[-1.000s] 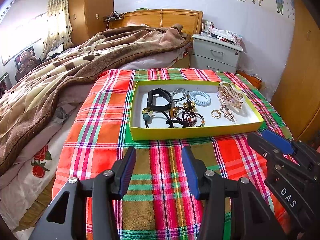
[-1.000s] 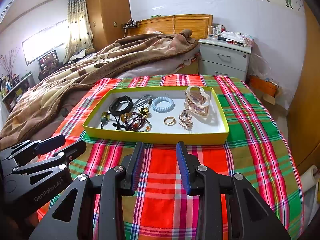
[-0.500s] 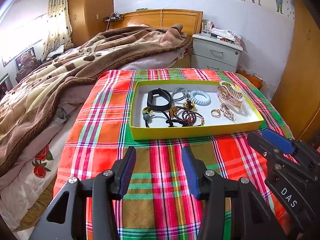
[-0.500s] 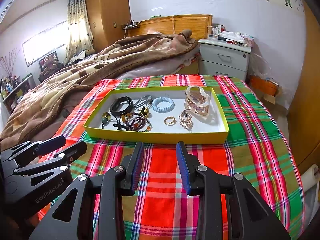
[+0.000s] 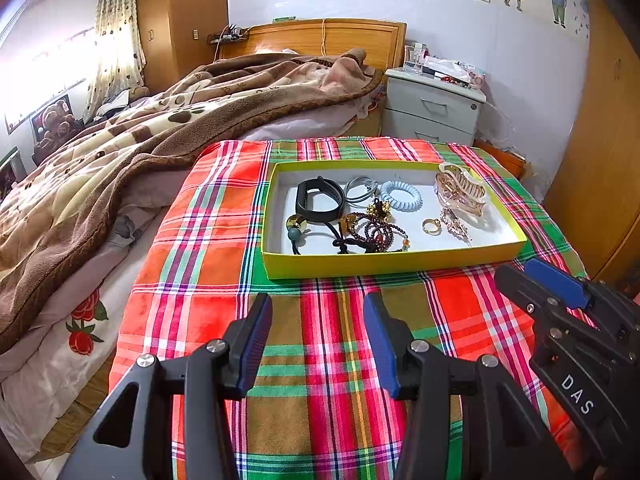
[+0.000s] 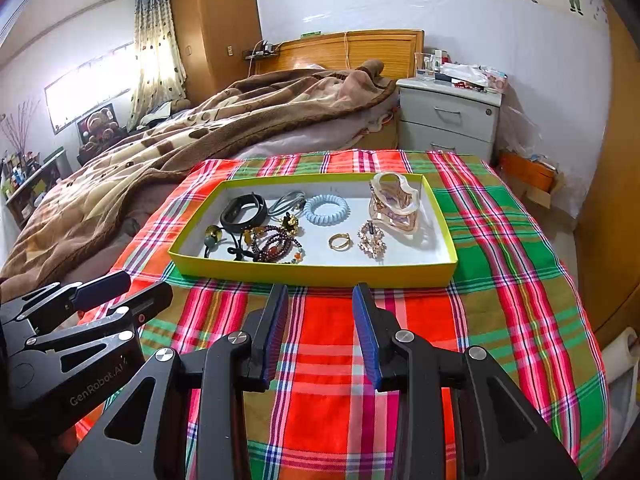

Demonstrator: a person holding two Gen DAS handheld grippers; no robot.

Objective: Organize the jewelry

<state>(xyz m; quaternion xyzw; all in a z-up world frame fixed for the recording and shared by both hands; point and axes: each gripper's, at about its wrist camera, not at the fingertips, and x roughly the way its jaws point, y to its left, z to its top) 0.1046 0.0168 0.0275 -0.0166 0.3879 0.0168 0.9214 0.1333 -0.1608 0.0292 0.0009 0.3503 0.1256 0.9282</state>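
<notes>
All the jewelry lies inside the yellow tray (image 6: 316,274) at the centre of the frame, on the plaid cloth (image 6: 500,240). The bead bracelets (image 6: 276,244) tangle with the black ties at left; the ring (image 6: 340,241) and hair claw (image 6: 396,204) sit apart. My left gripper (image 5: 316,340) and right gripper (image 6: 320,328) hover short of it, both gaping and empty. Sorted or awaiting sorting, I think it fits either.

Mixed jewelry (image 6: 280,236) lies loose inside the shallow yellow tray (image 6: 316,274).
</notes>
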